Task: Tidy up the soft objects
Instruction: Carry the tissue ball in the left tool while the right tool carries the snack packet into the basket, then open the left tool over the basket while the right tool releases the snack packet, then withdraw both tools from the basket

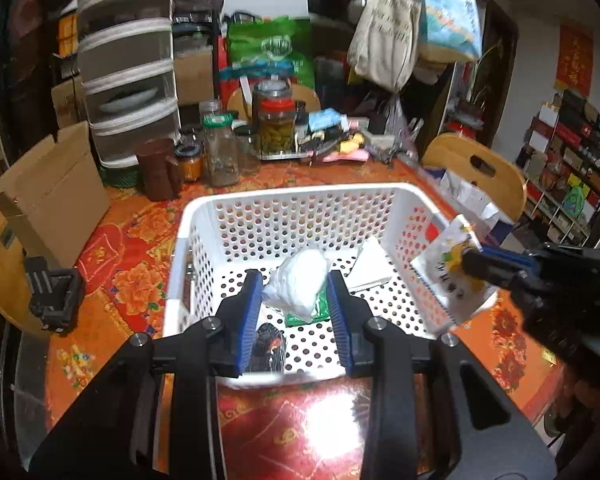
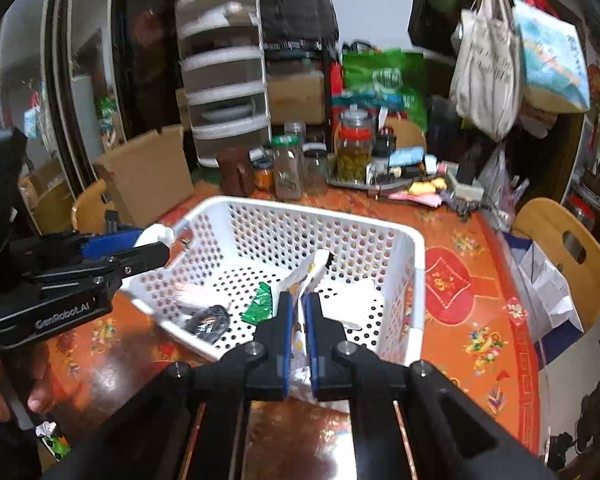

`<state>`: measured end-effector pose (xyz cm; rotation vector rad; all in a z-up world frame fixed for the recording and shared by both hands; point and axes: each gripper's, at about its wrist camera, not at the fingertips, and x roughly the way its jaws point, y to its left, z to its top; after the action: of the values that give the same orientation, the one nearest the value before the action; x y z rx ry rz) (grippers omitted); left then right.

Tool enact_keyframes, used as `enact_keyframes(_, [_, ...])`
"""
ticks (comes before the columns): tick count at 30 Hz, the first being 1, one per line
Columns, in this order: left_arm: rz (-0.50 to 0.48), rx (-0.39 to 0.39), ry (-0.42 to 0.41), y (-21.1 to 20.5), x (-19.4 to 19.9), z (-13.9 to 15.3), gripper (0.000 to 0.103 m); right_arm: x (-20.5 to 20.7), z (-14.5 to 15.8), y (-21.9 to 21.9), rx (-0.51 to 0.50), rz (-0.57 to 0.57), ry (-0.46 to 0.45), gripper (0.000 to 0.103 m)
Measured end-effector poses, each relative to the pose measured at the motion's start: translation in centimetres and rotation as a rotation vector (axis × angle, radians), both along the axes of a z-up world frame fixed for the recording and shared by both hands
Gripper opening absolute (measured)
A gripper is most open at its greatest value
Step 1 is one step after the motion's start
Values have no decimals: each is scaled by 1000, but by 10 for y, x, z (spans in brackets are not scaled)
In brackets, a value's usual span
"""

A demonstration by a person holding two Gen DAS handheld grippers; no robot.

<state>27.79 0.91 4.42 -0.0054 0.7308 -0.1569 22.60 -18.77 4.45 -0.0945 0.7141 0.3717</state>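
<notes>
A white perforated basket point(image 1: 284, 196) point(image 2: 380, 232) stands on the red and orange table. My left gripper point(image 1: 294, 280) is shut on a white soft bundle point(image 1: 296, 280) above the basket floor; in the right wrist view point(image 2: 160, 246) it holds the bundle point(image 2: 158, 234) at the basket's left rim. My right gripper point(image 2: 296, 300) is shut on a white printed packet point(image 2: 306, 276); it shows at the basket's right rim in the left wrist view point(image 1: 470, 262), with the packet point(image 1: 448, 276) tilted. In the basket lie a green packet point(image 2: 260, 304), a black item point(image 2: 208, 318) and a white folded cloth point(image 1: 370, 266).
Jars point(image 1: 220, 148) and a pickle jar point(image 1: 276, 120) stand at the table's far side with a tray of small items point(image 1: 340, 140). A cardboard box point(image 1: 56, 192) sits at left. Wooden chairs point(image 1: 476, 168) point(image 2: 564, 248) flank the table. A black clip point(image 1: 54, 294) rests at left.
</notes>
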Motion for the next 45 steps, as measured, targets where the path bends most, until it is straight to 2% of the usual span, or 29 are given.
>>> enact_keyframes(6, [17, 31, 162, -11, 60, -44, 31, 50, -43, 8, -49, -27, 135, 5])
enact_keyframes(10, [59, 54, 210, -9, 84, -69, 31, 67, -62, 7, -62, -46, 185, 5])
enact_keyframes(14, [78, 49, 235, -1, 92, -83, 31, 76, -72, 7, -71, -54, 203, 5])
enact_keyframes(25, [72, 38, 249, 3, 96, -89, 31, 88, -76, 7, -43, -50, 226, 7])
enact_keyframes(27, [75, 33, 243, 4, 95, -89, 31, 87, -76, 7, -39, -52, 223, 13])
enact_keyframes(29, [77, 28, 236, 6, 93, -86, 33, 84, -74, 6, -35, -52, 213, 33])
enact_keyframes(30, [77, 24, 229, 7, 91, -84, 39, 82, -72, 5, -33, -55, 205, 39])
enact_keyframes(31, [76, 21, 221, 8, 90, -82, 49, 80, -70, 5, -37, -57, 196, 52])
enact_keyframes(32, [76, 24, 206, 8, 88, -78, 55, 78, -69, 5, -41, -54, 189, 69])
enact_keyframes(34, [77, 34, 170, 8, 83, -70, 74, 73, -62, 5, -44, -53, 164, 83])
enact_keyframes(37, [58, 32, 128, 9, 76, -57, 90, 66, -54, 1, -37, -51, 139, 88])
enact_keyframes(41, [62, 53, 92, 9, 67, -43, 94, 58, -45, -4, -29, -53, 114, 100])
enact_keyframes(45, [72, 71, 84, 11, 62, -37, 95, 49, -37, -10, -21, -55, 81, 103])
